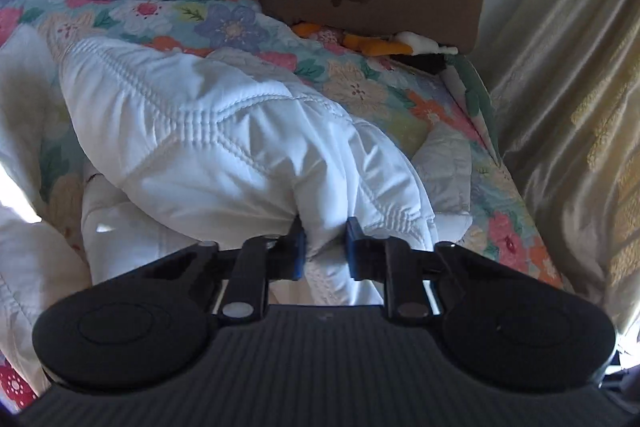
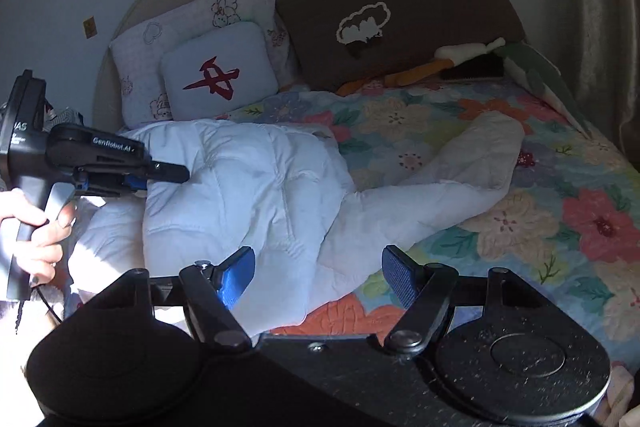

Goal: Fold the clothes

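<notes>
Right wrist view: left hand-held gripper (image 2: 176,174) fingertips behind white garment (image 2: 248,183).

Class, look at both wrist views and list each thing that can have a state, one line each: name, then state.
left gripper: shut on a bunch of the white quilted garment.
right gripper: open, nothing between its pads.
white quilted garment: rumpled, unfolded, one sleeve stretched out across the floral bedspread.
brown pillow: leaning against the headboard.
white pillow with red mark: propped upright.
</notes>
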Demonstrator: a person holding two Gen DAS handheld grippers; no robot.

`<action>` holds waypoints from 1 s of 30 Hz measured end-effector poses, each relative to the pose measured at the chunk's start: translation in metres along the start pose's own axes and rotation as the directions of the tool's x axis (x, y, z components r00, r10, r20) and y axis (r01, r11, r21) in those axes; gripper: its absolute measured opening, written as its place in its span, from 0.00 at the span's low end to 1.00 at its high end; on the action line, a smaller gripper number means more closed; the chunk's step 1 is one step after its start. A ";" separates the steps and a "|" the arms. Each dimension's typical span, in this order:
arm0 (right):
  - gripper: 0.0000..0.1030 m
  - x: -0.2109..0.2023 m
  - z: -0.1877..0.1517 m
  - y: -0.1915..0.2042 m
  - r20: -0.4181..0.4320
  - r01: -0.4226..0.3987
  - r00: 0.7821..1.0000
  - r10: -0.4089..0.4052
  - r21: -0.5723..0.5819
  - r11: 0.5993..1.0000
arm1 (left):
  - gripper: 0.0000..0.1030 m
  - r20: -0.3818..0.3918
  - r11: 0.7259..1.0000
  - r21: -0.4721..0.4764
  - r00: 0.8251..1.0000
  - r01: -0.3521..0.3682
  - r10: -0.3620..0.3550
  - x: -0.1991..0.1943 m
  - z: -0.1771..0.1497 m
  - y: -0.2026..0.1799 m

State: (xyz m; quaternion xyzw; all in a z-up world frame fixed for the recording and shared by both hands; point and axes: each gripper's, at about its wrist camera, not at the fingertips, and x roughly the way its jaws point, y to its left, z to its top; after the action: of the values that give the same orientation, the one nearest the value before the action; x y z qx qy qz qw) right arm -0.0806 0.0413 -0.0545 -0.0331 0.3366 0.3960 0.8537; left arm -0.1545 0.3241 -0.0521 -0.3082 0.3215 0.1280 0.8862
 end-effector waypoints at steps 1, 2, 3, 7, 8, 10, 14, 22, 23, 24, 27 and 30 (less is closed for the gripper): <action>0.73 0.005 0.002 -0.011 0.006 0.006 1.000 -0.006 0.038 0.999 | 0.09 -0.003 1.000 0.019 1.000 0.015 -0.015 0.000 -0.001 -0.007; 0.73 0.008 0.002 -0.022 0.008 0.009 1.000 -0.010 0.080 0.997 | 0.08 -0.006 0.998 0.026 0.998 0.056 -0.056 -0.001 -0.002 -0.013; 0.73 0.010 0.000 -0.033 0.012 0.010 1.000 -0.012 0.124 0.992 | 0.08 -0.007 0.992 0.038 0.993 0.119 -0.118 -0.004 -0.005 -0.021; 0.73 -0.001 -0.014 -0.069 0.032 -0.001 0.999 -0.008 0.249 0.968 | 0.08 -0.057 0.936 0.145 0.947 0.320 -0.315 -0.005 -0.025 -0.071; 0.73 -0.006 -0.018 -0.075 0.038 0.000 0.999 -0.010 0.269 0.963 | 0.08 -0.084 0.923 0.163 0.937 0.349 -0.339 0.000 -0.032 -0.083; 0.73 -0.014 -0.021 -0.082 0.062 -0.010 0.998 -0.009 0.300 0.954 | 0.08 -0.154 0.904 0.173 0.917 0.391 -0.368 0.019 -0.050 -0.108; 0.73 -0.025 -0.030 -0.091 0.110 -0.029 0.994 -0.010 0.348 0.937 | 0.08 -0.293 0.902 0.089 0.876 0.423 -0.382 0.068 -0.090 -0.129; 0.74 -0.016 -0.036 -0.086 0.067 -0.053 0.997 0.034 0.309 0.950 | 0.08 -0.393 0.932 0.013 0.859 0.361 -0.328 0.104 -0.148 -0.118; 0.75 -0.011 -0.035 -0.086 0.054 -0.071 0.997 0.057 0.316 0.946 | 0.08 -0.404 0.933 0.017 0.857 0.358 -0.322 0.104 -0.154 -0.116; 0.76 -0.005 -0.035 -0.086 0.029 -0.083 0.997 0.078 0.321 0.943 | 0.08 -0.420 0.935 0.037 0.855 0.352 -0.305 0.104 -0.160 -0.113; 0.76 0.017 -0.041 -0.089 -0.050 -0.112 0.989 0.142 0.386 0.916 | 0.08 -0.456 0.935 0.206 0.874 0.289 -0.170 0.106 -0.178 -0.114; 0.76 0.033 -0.050 -0.088 -0.111 -0.068 0.985 0.129 0.435 0.898 | 0.08 -0.440 0.922 0.250 0.883 0.294 -0.162 0.101 -0.184 -0.113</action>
State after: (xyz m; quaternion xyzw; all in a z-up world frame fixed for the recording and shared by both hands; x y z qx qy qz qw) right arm -0.0308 -0.0135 -0.1315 0.1456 0.4746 0.3518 0.7936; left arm -0.1200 0.1239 -0.1759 -0.2215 0.4776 -0.0983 0.8445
